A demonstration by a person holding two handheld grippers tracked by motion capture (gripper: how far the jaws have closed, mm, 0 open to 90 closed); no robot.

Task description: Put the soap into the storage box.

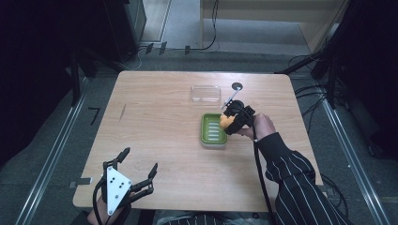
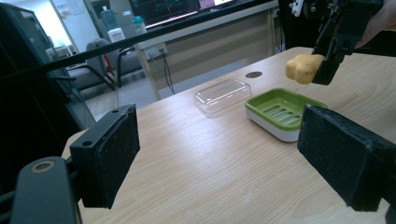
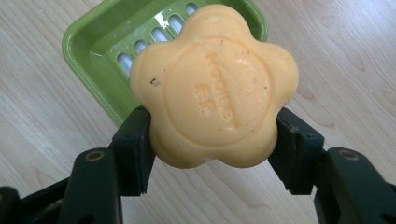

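The right gripper (image 1: 231,123) is clamped on a flower-shaped bar of orange soap (image 3: 214,86), both black jaws pressing on the bar's sides, and the embossed round face looks straight into the right gripper view. The soap hangs above the table, over the right edge of the green soap dish (image 1: 213,130), clear of the dish itself; the left gripper view shows the bar (image 2: 304,68) held up in the air with open space between it and the dish (image 2: 282,111) below. White slots run along the dish's floor, and it sits right of centre on the wooden table (image 1: 159,126). Just beyond it, on the far side, lies a clear plastic lid (image 1: 205,93), apart from the dish. Further right of the lid, a dark round hole (image 1: 237,86) marks the tabletop near the far edge.

Over at the near left corner, the left gripper (image 1: 140,169) rests low by the table's edge, its jaws spread wide with nothing between them, its padded fingers (image 2: 112,156) framing bare wood. A striped sleeve (image 1: 293,183) leads up to the right hand.
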